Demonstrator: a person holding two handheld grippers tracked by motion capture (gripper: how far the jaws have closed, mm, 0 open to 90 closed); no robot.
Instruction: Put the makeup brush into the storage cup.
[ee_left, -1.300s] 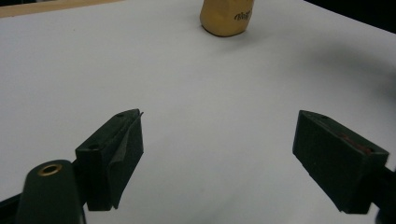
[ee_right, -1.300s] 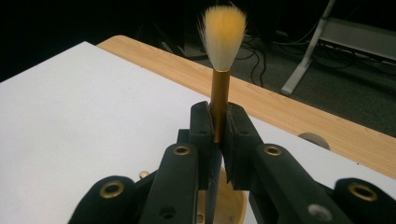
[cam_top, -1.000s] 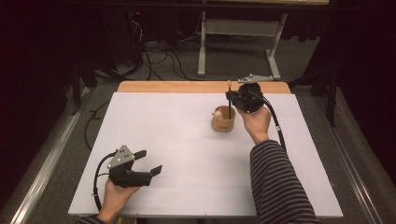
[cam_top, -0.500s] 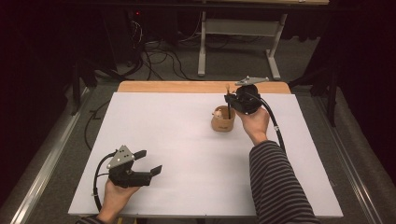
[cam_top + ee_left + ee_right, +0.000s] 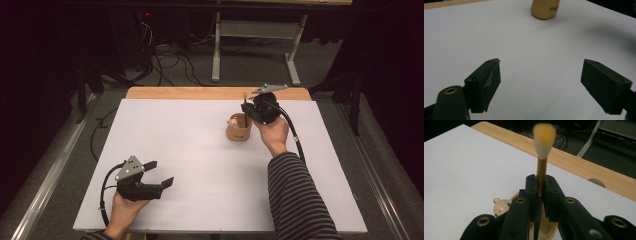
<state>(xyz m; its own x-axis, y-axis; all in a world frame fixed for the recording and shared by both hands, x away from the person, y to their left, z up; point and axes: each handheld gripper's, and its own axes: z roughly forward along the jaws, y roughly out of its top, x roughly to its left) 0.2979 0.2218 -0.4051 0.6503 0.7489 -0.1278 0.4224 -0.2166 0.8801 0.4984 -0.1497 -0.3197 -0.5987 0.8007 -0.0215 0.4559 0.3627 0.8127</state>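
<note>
No change: right tongs (image 5: 539,191) still around brush (image 5: 543,147) above holder (image 5: 239,131).

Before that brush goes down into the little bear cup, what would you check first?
1. Right gripper clamped on the brush: ok.
2. Brush upright, bristles up: ok.
3. Brush over the bear cup: ok in the high view.
4. Room inside the cup: cannot tell, jaws hide its opening.
5. Cup standing flat on the white table: ok.
6. Left gripper open, well away from the cup: ok.
</note>
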